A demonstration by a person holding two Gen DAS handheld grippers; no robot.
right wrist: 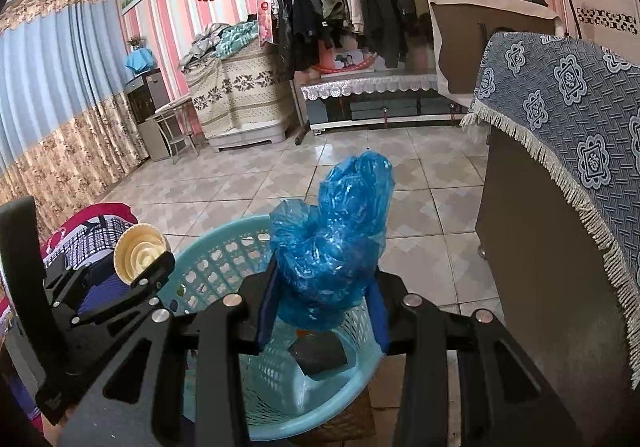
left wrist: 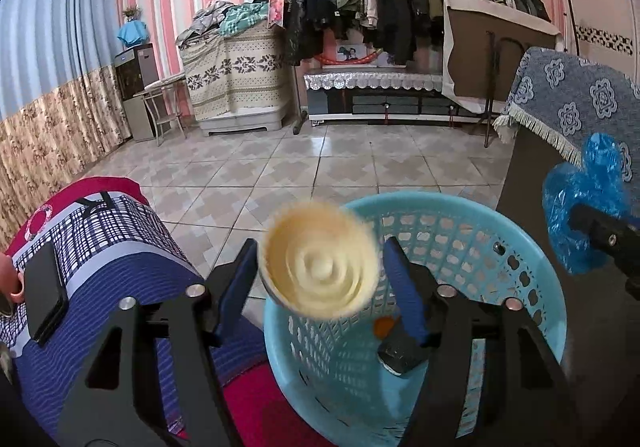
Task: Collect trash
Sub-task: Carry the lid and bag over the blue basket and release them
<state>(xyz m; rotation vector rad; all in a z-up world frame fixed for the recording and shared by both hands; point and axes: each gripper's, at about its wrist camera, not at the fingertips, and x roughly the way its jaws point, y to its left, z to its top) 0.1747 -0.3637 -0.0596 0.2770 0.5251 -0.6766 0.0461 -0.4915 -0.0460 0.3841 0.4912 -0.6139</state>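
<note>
1. cream plastic, blurred, is what you are seeing between the left gripper's [left wrist: 318, 267] blue pads: a ribbed cream lid [left wrist: 319, 265] hanging over the near rim of the light blue lattice basket [left wrist: 520, 247]. the jaws are standing wider than the lid, with a gap on each side, so it is looking released rather than gripped.
2. you are holding a crumpled blue plastic bag [right wrist: 332, 247] pinched in the right gripper [right wrist: 324, 303], just above the basket's mouth.
3. inside the basket a dark flat object [right wrist: 319, 357] and something orange [left wrist: 382, 327] are already lying on the bottom.
4. for a clean drop, be keeping the left jaws parted and centred over the opening, not over the patterned bedding [left wrist: 120, 239] beside it.
5. be bringing the bag over the middle of the basket before parting the right jaws.
</note>
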